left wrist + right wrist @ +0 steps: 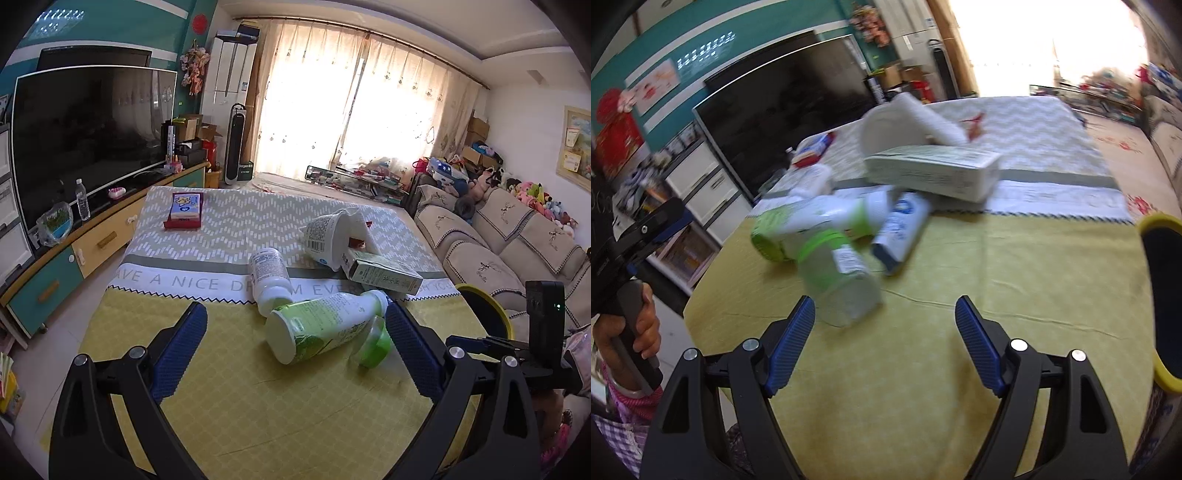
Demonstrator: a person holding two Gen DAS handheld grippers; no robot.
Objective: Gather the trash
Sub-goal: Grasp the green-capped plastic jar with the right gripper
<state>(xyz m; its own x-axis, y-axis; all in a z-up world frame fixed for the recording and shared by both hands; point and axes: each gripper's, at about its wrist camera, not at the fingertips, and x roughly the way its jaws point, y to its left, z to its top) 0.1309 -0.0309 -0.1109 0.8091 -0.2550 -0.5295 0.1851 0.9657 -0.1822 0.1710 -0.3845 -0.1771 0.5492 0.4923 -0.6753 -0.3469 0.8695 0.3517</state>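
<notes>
The green bottle [325, 325] is lying on its side on the near yellow part of the table [229, 406], base pointing near-left and neck far-right. A white bottle [269, 277], a carton [380, 275] and a clear cup [842, 280] are crowding around it. The left gripper [295, 350] is opening with the bottle just beyond its tips, gripping nothing, while the right gripper [884, 332] is spread wide and empty.

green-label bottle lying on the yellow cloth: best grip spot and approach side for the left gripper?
Probably mid-body on the green-label bottle, coming from above. It lies on its side, base toward the left gripper, whose open jaws already stand either side. Avoid the neck: a clear green-lidded cup leans there.
</notes>
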